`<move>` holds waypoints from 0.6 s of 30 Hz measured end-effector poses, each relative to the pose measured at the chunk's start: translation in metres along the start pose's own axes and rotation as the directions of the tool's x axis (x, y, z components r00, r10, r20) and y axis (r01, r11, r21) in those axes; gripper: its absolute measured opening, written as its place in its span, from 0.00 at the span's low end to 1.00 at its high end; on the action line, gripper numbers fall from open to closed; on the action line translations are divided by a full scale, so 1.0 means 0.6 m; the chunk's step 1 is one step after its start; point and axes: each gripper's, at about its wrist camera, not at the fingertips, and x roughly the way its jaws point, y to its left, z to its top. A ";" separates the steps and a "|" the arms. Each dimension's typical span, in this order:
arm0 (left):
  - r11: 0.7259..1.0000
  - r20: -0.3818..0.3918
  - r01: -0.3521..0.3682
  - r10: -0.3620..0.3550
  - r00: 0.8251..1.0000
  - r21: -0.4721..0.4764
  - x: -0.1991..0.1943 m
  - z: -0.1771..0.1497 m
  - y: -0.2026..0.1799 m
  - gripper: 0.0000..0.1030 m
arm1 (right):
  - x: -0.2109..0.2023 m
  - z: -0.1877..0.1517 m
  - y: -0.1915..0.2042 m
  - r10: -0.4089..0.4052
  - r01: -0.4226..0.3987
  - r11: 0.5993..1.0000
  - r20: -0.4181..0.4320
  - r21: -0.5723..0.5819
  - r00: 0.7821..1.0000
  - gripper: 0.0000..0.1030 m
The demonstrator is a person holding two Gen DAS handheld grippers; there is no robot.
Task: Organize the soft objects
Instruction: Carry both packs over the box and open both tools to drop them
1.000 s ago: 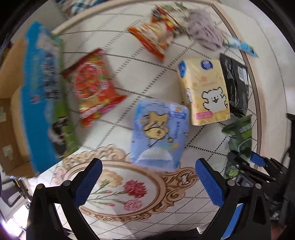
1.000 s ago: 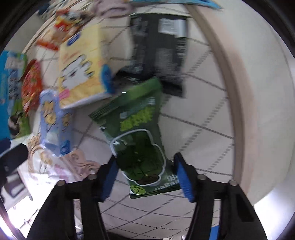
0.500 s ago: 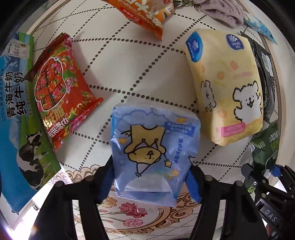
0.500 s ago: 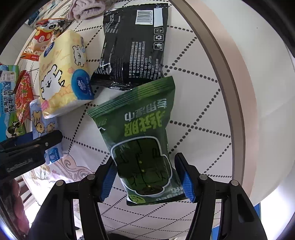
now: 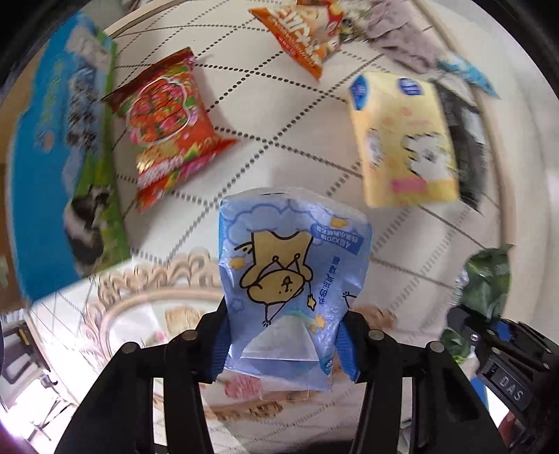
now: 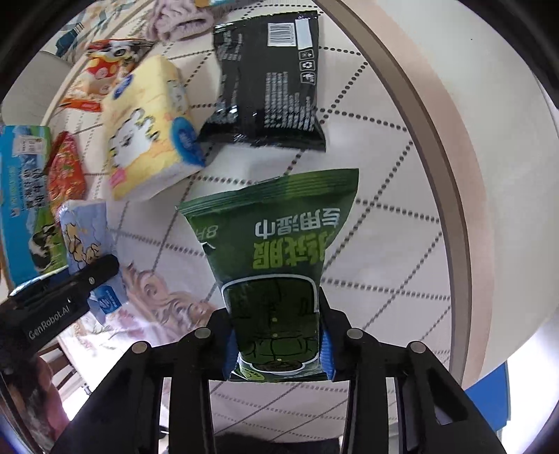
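Blue tissue pack (image 5: pixel 291 279) sits clamped in your left gripper (image 5: pixel 283 344), low centre; green wipes (image 6: pixel 276 265) pinched in your right gripper (image 6: pixel 277 340). Yellow pack (image 5: pixel 401 139), upper right, and snacks (image 5: pixel 167 125) remain unsorted.

Patterned table (image 6: pixel 401 195), perhaps a cardboard box (image 5: pixel 5 195)

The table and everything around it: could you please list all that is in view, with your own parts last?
Blue tissue pack: 1, blue, in left jaws.
Green wipes pack: 1, green, in right jaws.
Yellow tissue pack: 1, yellow, table centre.
Black packet: 1, black, beside yellow pack.
Red snack bag: 1, red, left side.
Orange snack bag: 1, orange, far edge.
Milk carton box: 1, blue-green, far left.
Cloth: 1, pinkish-grey, far edge.
Table: 1, cream, dotted.
Left gripper, right gripper: 2, black with blue pads.
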 end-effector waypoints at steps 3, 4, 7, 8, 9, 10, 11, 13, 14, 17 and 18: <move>0.999 0.044 0.037 -0.037 0.998 -0.003 -0.044 -0.033 0.014 0.46 | -0.016 -0.030 0.028 0.037 -0.036 0.999 0.014 -0.025 0.999 0.37; 0.999 0.065 0.050 -0.049 0.997 -0.009 -0.065 -0.043 0.022 0.46 | -0.024 -0.035 0.036 0.046 -0.045 0.998 0.020 -0.036 0.999 0.37; 0.995 0.132 0.092 -0.086 0.988 -0.044 -0.132 -0.059 0.062 0.46 | -0.061 -0.050 0.075 0.077 -0.073 0.993 0.048 -0.096 0.996 0.37; 0.993 0.153 0.101 -0.092 0.984 -0.056 -0.151 -0.064 0.079 0.46 | -0.073 -0.052 0.091 0.088 -0.080 0.990 0.060 -0.118 0.994 0.37; 0.991 0.183 0.113 -0.098 0.978 -0.073 -0.181 -0.075 0.104 0.46 | -0.092 -0.058 0.110 0.098 -0.087 0.986 0.071 -0.144 0.993 0.37; 0.989 0.207 0.123 -0.103 0.973 -0.087 -0.209 -0.082 0.121 0.46 | -0.106 -0.059 0.135 0.113 -0.098 0.980 0.082 -0.173 0.990 0.37; 0.986 0.232 0.133 -0.106 0.967 -0.104 -0.237 -0.080 0.136 0.46 | -0.129 -0.061 0.157 0.128 -0.109 0.974 0.090 -0.198 0.988 0.37; 0.982 0.268 0.142 -0.104 0.958 -0.127 -0.255 -0.061 0.184 0.46 | -0.165 -0.066 0.225 0.163 -0.130 0.956 0.107 -0.263 0.981 0.37; 0.978 0.286 0.152 -0.106 0.952 -0.142 -0.280 -0.065 0.219 0.46 | -0.191 -0.070 0.241 0.176 -0.139 0.950 0.111 -0.281 0.978 0.37; 0.972 0.316 0.157 -0.095 0.944 -0.175 -0.315 -0.046 0.295 0.46 | -0.231 -0.074 0.340 0.228 -0.177 0.919 0.111 -0.352 0.967 0.37; 0.970 0.322 0.151 -0.083 0.943 -0.193 -0.317 -0.040 0.329 0.46 | -0.233 -0.073 0.371 0.241 -0.186 0.910 0.107 -0.371 0.965 0.37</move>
